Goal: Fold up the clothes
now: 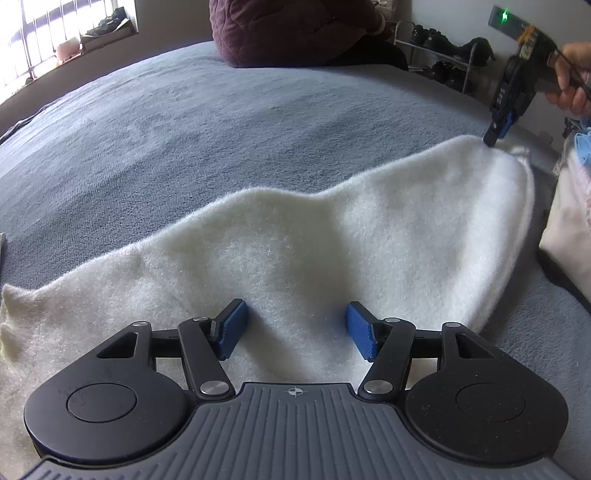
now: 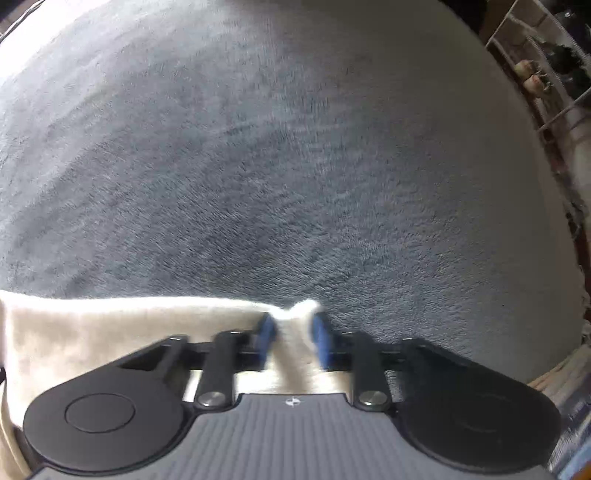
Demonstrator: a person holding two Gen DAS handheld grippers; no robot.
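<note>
A fluffy white garment (image 1: 280, 251) lies spread on a blue-grey bedspread (image 1: 184, 129). My left gripper (image 1: 293, 328) is open, its blue pads wide apart just above the garment's near part, holding nothing. My right gripper (image 1: 496, 134) shows at the far right of the left wrist view, its tips at the garment's far corner. In the right wrist view the right gripper (image 2: 293, 338) is closed on a pinch of the white garment (image 2: 110, 332), with the cloth bunched between the blue pads (image 2: 321, 339). That view is blurred.
A person in a dark purple jacket (image 1: 295, 29) sits at the bed's far edge. A shoe rack (image 1: 443, 55) stands by the far wall. A pile of pale clothes (image 1: 569, 221) lies at the right. A window (image 1: 55, 37) is at the far left.
</note>
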